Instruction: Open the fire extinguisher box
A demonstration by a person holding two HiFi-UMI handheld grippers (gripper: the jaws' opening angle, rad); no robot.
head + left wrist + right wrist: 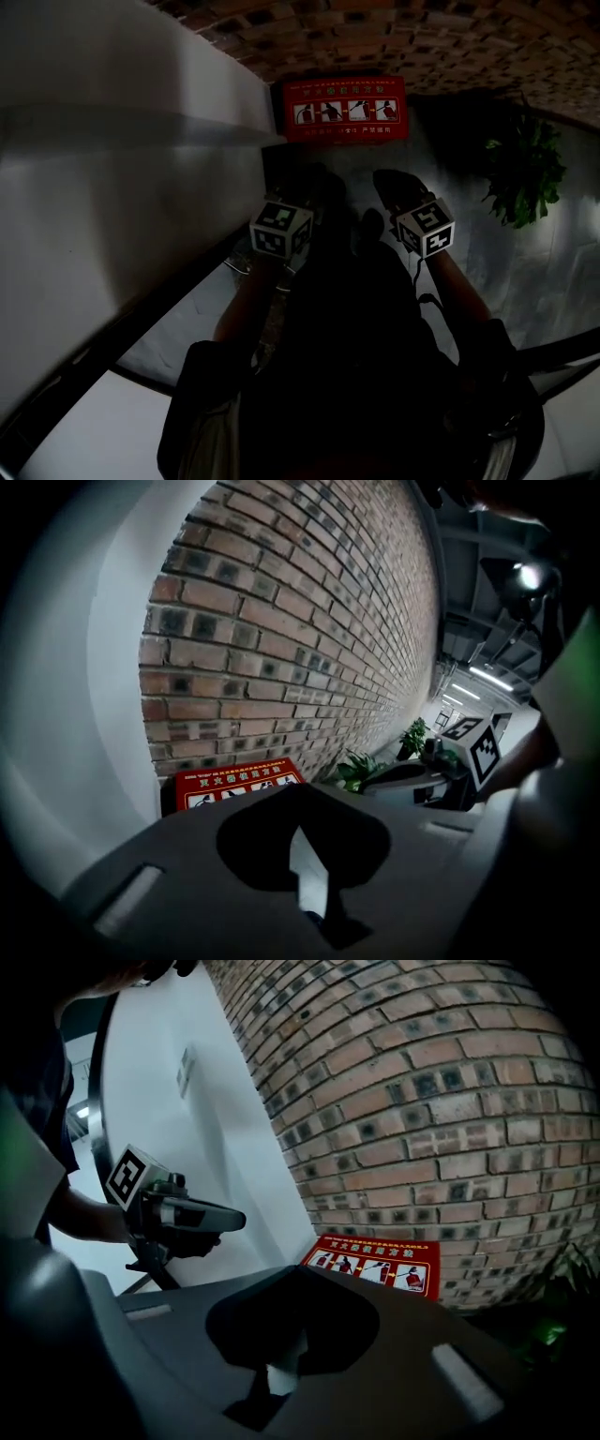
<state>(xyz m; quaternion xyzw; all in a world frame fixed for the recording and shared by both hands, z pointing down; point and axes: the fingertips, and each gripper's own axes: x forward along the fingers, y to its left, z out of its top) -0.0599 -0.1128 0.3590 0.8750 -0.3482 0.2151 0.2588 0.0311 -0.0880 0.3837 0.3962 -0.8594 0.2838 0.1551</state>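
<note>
The red fire extinguisher box (pixel 344 109) stands on the floor against the brick wall (pixel 422 37), with white pictograms on its face and its front shut. It also shows in the left gripper view as the box (pixel 234 780) and in the right gripper view as the box (pixel 375 1262). My left gripper (pixel 317 186) and right gripper (pixel 389 184) hang side by side in the air, short of the box and touching nothing. The left gripper (pixel 302 787) and the right gripper (pixel 298 1269) both have their jaws closed together, empty.
A white wall (pixel 112 187) runs along the left, right beside the box. A green potted plant (pixel 520 173) stands on the floor to the right of the box. The person's dark clothing fills the lower middle of the head view.
</note>
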